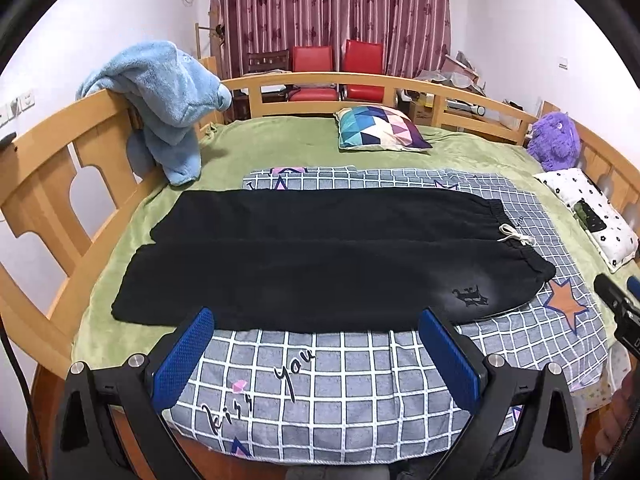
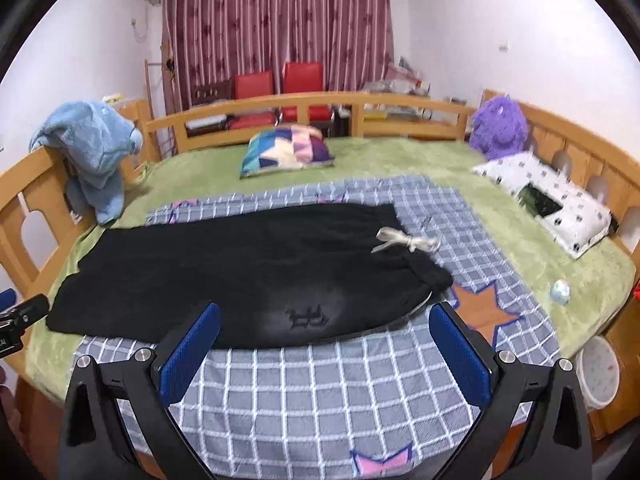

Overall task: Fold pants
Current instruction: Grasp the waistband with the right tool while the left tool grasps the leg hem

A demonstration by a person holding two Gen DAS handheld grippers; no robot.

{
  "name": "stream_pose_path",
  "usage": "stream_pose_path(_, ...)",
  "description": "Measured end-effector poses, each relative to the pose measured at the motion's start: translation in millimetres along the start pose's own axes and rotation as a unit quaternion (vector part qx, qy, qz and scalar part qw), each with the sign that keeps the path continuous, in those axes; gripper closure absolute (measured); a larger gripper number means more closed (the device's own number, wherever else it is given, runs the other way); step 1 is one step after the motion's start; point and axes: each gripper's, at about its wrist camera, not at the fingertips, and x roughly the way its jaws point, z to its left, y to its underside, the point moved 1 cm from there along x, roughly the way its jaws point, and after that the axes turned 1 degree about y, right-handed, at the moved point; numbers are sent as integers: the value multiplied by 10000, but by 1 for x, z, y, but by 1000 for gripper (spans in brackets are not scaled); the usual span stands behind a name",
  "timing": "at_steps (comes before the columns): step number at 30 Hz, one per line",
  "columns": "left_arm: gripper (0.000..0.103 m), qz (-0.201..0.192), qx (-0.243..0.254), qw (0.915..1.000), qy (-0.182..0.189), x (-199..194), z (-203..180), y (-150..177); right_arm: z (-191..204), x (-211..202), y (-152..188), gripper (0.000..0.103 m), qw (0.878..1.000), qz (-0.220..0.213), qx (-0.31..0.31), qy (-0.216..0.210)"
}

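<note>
Black drawstring pants (image 1: 304, 256) are shown laid flat, unfolded, on a grey checked sheet (image 1: 340, 384) over a green blanket (image 1: 280, 136) on a wooden-railed bed (image 1: 40, 184). Left tool (image 1: 316, 320) and right tool (image 2: 326, 316) are held apart, empty, near the pants' front edge; striped maroon curtains (image 1: 332, 4) are seen behind.

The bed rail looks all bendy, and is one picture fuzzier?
Left wrist view: sharp, but the fisheye lens curves the wooden bed rail. Right wrist view: same curving, plus motion blur smearing the patterned pillow and the drawstring on the black pants.
</note>
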Motion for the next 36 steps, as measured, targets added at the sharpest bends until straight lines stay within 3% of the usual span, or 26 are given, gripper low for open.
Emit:
stream_pose_path(3, 0, 4, -11, 10000, -22, 10, 2, -3, 2, 8, -2, 1, 9999, -70, -88, 100)
stream_pose_path(10, 0, 162, 28, 9998, -95, 46, 1, -7, 1, 58, 0, 1, 9977, 582, -33, -342)
stream_pose_path(14, 0, 338, -6, 9994, 60, 79, 0, -3, 1, 90, 13, 1, 9968, 729, -36, -340)
stream_pose_path(16, 9, 496, -93, 9984, 241, 98, 4, 3, -1, 104, 19, 4, 9949, 855, 50, -533)
stream_pose_path(19, 12, 756, -391, 9950, 515, 128, 19, 16, -4, 136, 34, 13, 9872, 1293, 192, -912)
stream_pose_path(22, 14, 995, -800, 9900, 596, 155, 42, 27, -4, 161, 49, 23, 9843, 1496, 250, -903)
stream_pose_path(25, 14, 1144, -1167, 9852, 509, 176, 72, 40, -9, 184, 66, 26, 9834, 1615, 430, -710)
stream_pose_path(29, 14, 1125, -1786, 9770, 298, 192, 120, 54, -26, 208, 77, 39, 9822, 1695, 683, -434)
stream_pose_path(36, 15, 1178, -2574, 9591, 95, 219, 184, 73, -67, 243, 82, 41, 9636, 2061, 1581, -631)
